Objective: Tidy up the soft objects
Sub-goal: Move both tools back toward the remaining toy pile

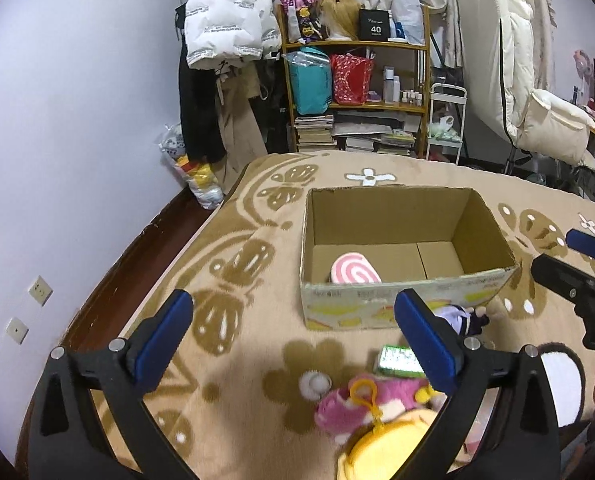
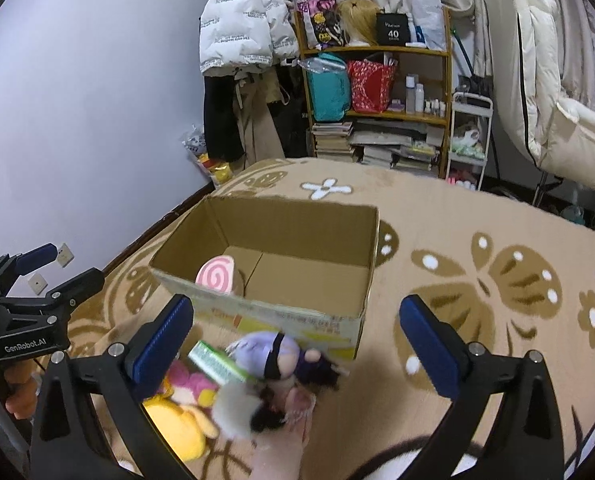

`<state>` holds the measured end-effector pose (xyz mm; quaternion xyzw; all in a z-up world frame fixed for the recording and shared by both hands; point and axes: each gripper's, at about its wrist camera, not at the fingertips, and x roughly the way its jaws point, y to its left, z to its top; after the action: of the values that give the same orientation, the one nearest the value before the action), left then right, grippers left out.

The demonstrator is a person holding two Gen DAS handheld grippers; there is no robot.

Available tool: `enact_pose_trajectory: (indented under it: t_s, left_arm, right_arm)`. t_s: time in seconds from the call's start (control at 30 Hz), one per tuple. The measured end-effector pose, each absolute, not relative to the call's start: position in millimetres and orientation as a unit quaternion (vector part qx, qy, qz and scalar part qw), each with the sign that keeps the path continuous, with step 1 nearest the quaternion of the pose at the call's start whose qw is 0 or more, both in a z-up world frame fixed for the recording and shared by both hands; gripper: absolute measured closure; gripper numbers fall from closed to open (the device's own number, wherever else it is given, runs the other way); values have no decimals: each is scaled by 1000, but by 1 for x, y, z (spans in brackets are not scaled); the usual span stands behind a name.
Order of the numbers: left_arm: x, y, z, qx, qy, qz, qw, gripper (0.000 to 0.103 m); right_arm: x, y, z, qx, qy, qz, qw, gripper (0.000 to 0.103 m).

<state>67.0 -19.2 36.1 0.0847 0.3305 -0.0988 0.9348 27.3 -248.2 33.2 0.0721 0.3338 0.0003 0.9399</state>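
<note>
An open cardboard box (image 1: pixel 357 310) stands on a beige butterfly-patterned blanket (image 1: pixel 237 280). A pink swirl plush (image 1: pixel 355 270) lies inside at its near left corner. My left gripper (image 1: pixel 293 304) hovers open and holds nothing, short of the box. Below it lie a pink plush (image 1: pixel 345 408), a yellow plush (image 1: pixel 381 448), a green pack (image 1: pixel 401 360) and a purple-haired doll (image 1: pixel 461 316). My right gripper (image 2: pixel 295 306) is also open and holds nothing, above the doll (image 2: pixel 265 352), the green pack (image 2: pixel 217 364) and a white fluffy toy (image 2: pixel 233 404). The box (image 2: pixel 297 320) and swirl plush (image 2: pixel 217 276) lie ahead of it.
The blanket's left edge (image 1: pixel 185 240) drops to a dark floor beside the wall. Beyond the far edge stand a cluttered wooden shelf (image 1: pixel 357 80), hanging coats (image 1: pixel 225 20), a white cart (image 1: pixel 445 120) and a pale padded chair (image 1: pixel 537 100). A hand (image 2: pixel 17 396) grips the left tool.
</note>
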Motion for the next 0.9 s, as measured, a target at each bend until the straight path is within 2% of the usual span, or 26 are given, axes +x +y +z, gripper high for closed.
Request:
enact_pose_trajectory:
  t_s: [0.47,0.9]
  left_arm:
    - [32,-12,9,74,373,-110,918,3]
    - [34,-16,-20,81,413,-117,899,3]
  right_arm:
    - [-2,-243,13,86,373,5,924,0]
    - [1,-234,-8,92,400,11,912,0]
